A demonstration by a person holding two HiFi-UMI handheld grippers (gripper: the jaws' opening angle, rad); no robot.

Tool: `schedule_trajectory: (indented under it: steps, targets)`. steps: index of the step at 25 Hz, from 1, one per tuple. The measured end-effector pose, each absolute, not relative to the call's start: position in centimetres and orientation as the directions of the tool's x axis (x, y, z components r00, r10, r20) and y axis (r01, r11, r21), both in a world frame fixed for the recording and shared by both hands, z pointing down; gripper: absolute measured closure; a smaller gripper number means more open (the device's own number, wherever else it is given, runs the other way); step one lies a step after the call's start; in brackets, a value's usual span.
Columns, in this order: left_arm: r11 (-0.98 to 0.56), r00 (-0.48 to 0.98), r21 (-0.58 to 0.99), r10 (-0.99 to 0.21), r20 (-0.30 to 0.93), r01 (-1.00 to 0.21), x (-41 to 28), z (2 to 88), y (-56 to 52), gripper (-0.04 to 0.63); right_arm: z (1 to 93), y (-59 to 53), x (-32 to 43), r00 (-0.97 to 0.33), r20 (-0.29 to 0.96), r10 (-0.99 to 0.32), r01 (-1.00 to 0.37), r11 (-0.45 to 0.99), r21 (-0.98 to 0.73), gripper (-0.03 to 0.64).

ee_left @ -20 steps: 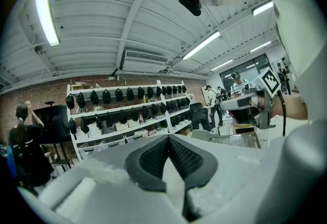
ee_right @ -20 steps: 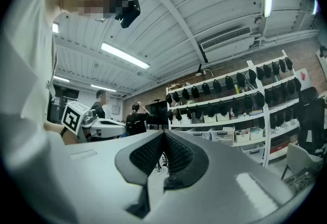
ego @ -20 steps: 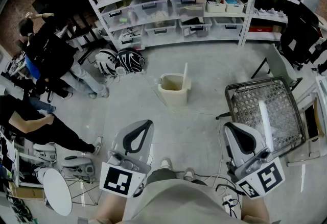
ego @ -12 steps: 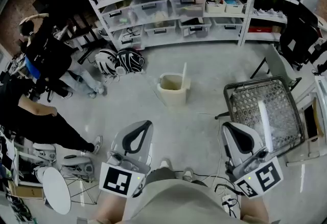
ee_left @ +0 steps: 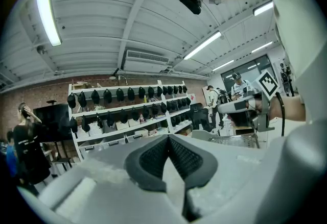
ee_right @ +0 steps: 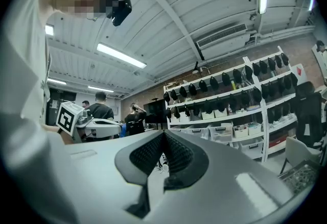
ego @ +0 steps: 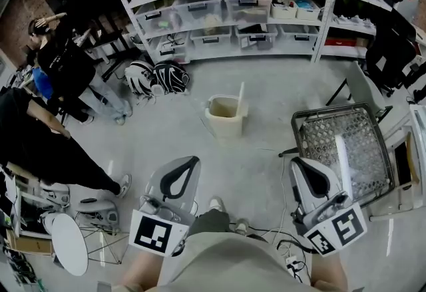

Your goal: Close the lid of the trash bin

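Head view: bin [ego: 225,118] stands on the floor ahead of the person, well apart from both tools. Lid [ego: 240,94] is upright at its right rim, so not closed yet. Approach, reach and push-down all remain, I'd say. Left tool [ego: 181,174] and right tool [ego: 309,174] hang near the body, each w/ jaws pressed together, nothing btw them (both gripper views agree). Count: 1 bin, 1 lid, 2 tools, 1 wire basket [ego: 319,128] at right, 2 striped bags [ego: 156,78] by the shelves [ego: 322,18].
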State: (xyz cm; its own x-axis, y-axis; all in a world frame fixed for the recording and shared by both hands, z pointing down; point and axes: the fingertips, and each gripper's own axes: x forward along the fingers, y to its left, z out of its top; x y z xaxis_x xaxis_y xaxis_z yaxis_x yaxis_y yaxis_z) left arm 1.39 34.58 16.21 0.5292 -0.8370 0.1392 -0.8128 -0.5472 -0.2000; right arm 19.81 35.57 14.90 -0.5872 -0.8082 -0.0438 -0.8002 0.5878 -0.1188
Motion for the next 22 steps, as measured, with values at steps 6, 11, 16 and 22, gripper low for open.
schedule_trajectory:
  steps: [6, 11, 16, 22]
  targets:
    - [-0.544, 0.529, -0.206, -0.839, 0.125, -0.814, 0.7, 16.4, 33.1, 0.594, 15.5, 34.0, 19.3, -0.583, -0.030, -0.812, -0.806, 0.583, -0.107, 0.614]
    - [-0.548, 0.535, -0.191, -0.836, 0.121, -0.814, -0.7, 16.6, 30.7, 0.594, 15.7, 31.4, 17.6, -0.587, -0.010, -0.809, -0.805, 0.585, -0.102, 0.614]
    - [-0.557, 0.543, -0.169, -0.831, 0.124, -0.813, -2.3, 17.9, 26.6, 0.594, 16.4, 27.7, 15.8, -0.582, 0.006, -0.813, -0.810, 0.579, -0.098, 0.614]
    - [-0.580, 0.567, -0.155, -0.815, 0.121, -0.800, -3.9, 18.1, 19.3, 0.594, 16.7, 21.0, 14.1, -0.558, 0.044, -0.829, -0.828, 0.554, -0.086, 0.614]
